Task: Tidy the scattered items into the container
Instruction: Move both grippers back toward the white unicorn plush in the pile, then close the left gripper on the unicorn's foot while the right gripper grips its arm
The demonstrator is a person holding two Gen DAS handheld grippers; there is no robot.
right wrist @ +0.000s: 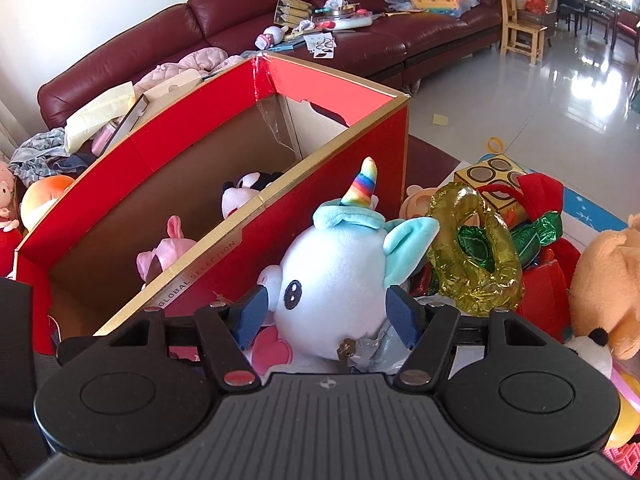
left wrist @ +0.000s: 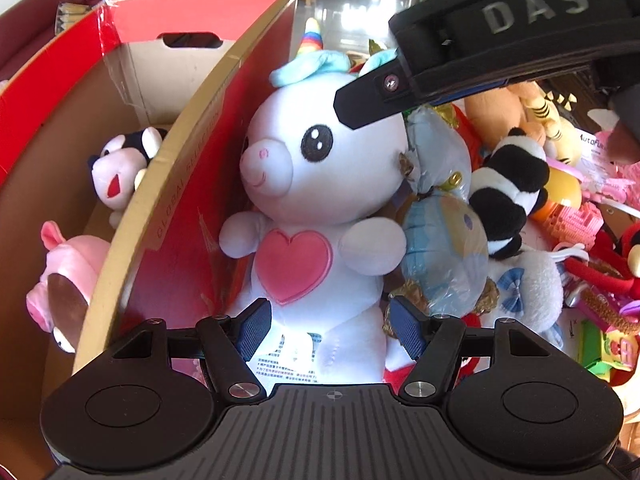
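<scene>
The left gripper (left wrist: 330, 326) is seen with its jaws spread wide around the lower body of the white unicorn plush (left wrist: 316, 208), and no pad is seen pressing in — nothing is gripped there yet. Over at the head, the right gripper (right wrist: 328, 314) is set astride the unicorn's face, its blue pads (right wrist: 404, 316) close on either cheek; whether the fabric is actually being squeezed cannot be told, though contact looks light at best. The unicorn is found propped upright against the outside of the red cardboard box (right wrist: 320, 216), just beside its near wall, not inside it.

Inside the box, a pink plush (left wrist: 64, 280) and a black-and-white plush (left wrist: 124, 164) are already lodged.

Now the risks. A soft round head can be squeezed out of a shallow pinch, so the toy may be dropped mid-lift. The crinkled foil balloon (left wrist: 440, 208) is pressed against the unicorn's side and may be dragged up with it. The box wall stands close, and the rim could be clipped if the lift is kept too low.
</scene>
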